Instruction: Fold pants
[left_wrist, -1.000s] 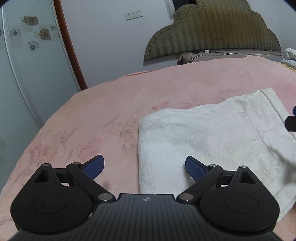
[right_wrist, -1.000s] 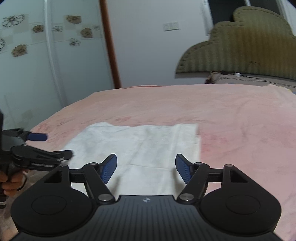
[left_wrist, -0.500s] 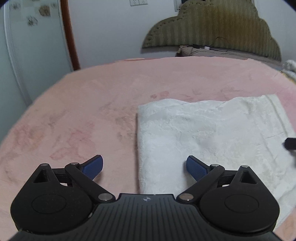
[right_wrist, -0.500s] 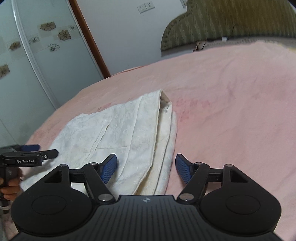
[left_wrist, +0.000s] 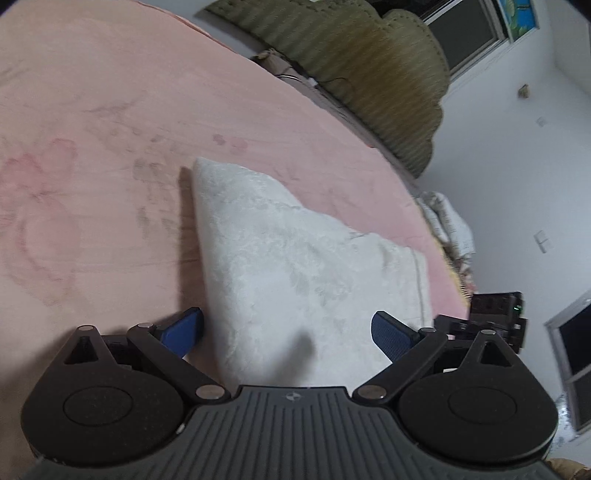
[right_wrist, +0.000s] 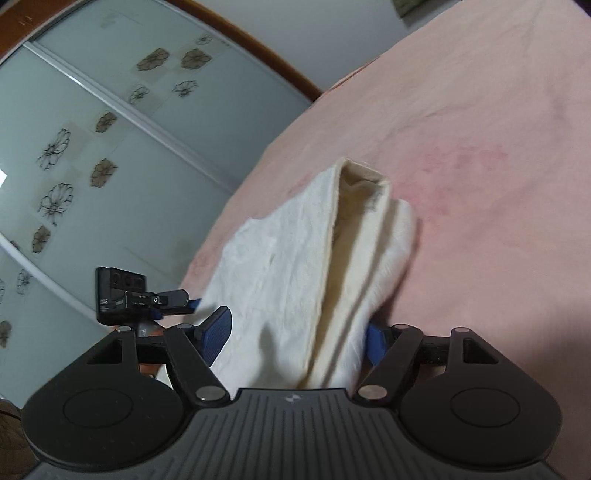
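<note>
The white textured pants (left_wrist: 295, 266) lie folded on the pink bedspread (left_wrist: 92, 155). My left gripper (left_wrist: 288, 332) is open, its blue pads on either side of the near end of the fold. In the right wrist view the pants (right_wrist: 295, 266) show their layered waistband end. My right gripper (right_wrist: 295, 336) is open with the fabric between its blue pads; the right pad is partly hidden by cloth. The left gripper (right_wrist: 155, 299) shows at the left there, and the right gripper (left_wrist: 495, 317) at the right of the left wrist view.
An olive padded headboard (left_wrist: 369, 66) stands behind the bed. Sliding wardrobe doors with flower prints (right_wrist: 92, 166) stand beyond the bed's edge. Crumpled bedding (left_wrist: 447, 221) lies at the bed's far right.
Both grippers have tilted and moved in low over opposite ends of the folded pants. The fabric now sits between each gripper's open pads.
</note>
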